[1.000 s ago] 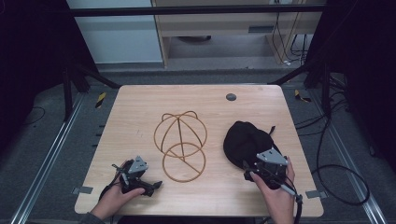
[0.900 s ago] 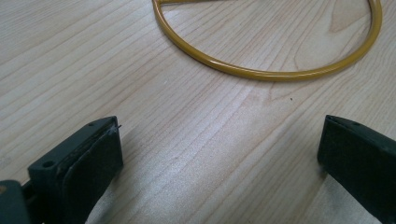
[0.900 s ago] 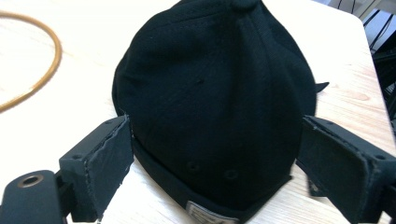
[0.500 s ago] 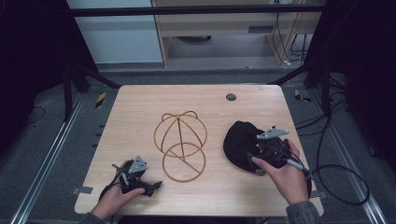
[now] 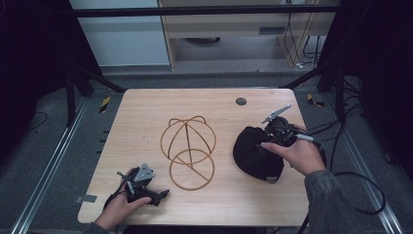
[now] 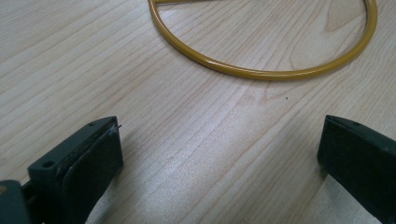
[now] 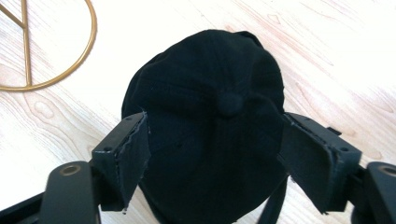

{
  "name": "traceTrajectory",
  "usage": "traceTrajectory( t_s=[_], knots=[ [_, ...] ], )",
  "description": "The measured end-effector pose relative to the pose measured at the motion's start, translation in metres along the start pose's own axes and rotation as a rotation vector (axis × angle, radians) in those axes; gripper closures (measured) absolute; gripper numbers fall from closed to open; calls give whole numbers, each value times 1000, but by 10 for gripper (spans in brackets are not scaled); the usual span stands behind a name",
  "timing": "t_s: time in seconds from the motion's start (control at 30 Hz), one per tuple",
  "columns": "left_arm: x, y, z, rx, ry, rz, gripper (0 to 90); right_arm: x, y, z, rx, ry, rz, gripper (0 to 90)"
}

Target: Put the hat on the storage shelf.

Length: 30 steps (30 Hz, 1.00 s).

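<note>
Table: light wood, seen from above.

Black cap lies on the right half of the table, crown up, top button visible in the right gripper view. A strap end shows at its near edge. Cap sits just right of the wire stand, apart from it, no contact.

Wire stand: gold-coloured, round base ring w/ a domed cage of hoops at its far side, approx. centre of the table. Part of the base ring shows in the left gripper view and at the top left of the right gripper view.

Right gripper: held in the right hand over the right side of the cap, pointing left and down at it. Jaws stand apart, one either side of the crown in the right gripper view; they have just been closing, w/ the cap between them. Pads not seen pressing on the fabric; whether they touch it, cannot tell.

Left gripper: in the left hand at the near left corner, low on the table, pointing right toward the stand's base ring. Jaws wide apart, bare wood between them; ring lies beyond the tips, no contact.

Small dark round disc near the far edge of the table.
</note>
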State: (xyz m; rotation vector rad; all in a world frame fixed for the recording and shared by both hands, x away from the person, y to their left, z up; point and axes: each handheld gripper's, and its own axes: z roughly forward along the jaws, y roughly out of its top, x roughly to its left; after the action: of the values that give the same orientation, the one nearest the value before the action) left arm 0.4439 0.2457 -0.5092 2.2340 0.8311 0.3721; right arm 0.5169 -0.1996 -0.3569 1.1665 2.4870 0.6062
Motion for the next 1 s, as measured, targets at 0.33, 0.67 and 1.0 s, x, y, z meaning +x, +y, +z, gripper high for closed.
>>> traceTrajectory(
  t_s=[0.33,0.67,1.0],
  knots=[
    [0,0,0,1,0,0,0,-7,10,5,64,26,-40,285],
    [-1,0,0,2,2,-1,0,-6,12,11,83,36,-63,344],
    [-1,0,0,1,-3,2,0,-11,21,33,116,19,-51,349]
  ],
)
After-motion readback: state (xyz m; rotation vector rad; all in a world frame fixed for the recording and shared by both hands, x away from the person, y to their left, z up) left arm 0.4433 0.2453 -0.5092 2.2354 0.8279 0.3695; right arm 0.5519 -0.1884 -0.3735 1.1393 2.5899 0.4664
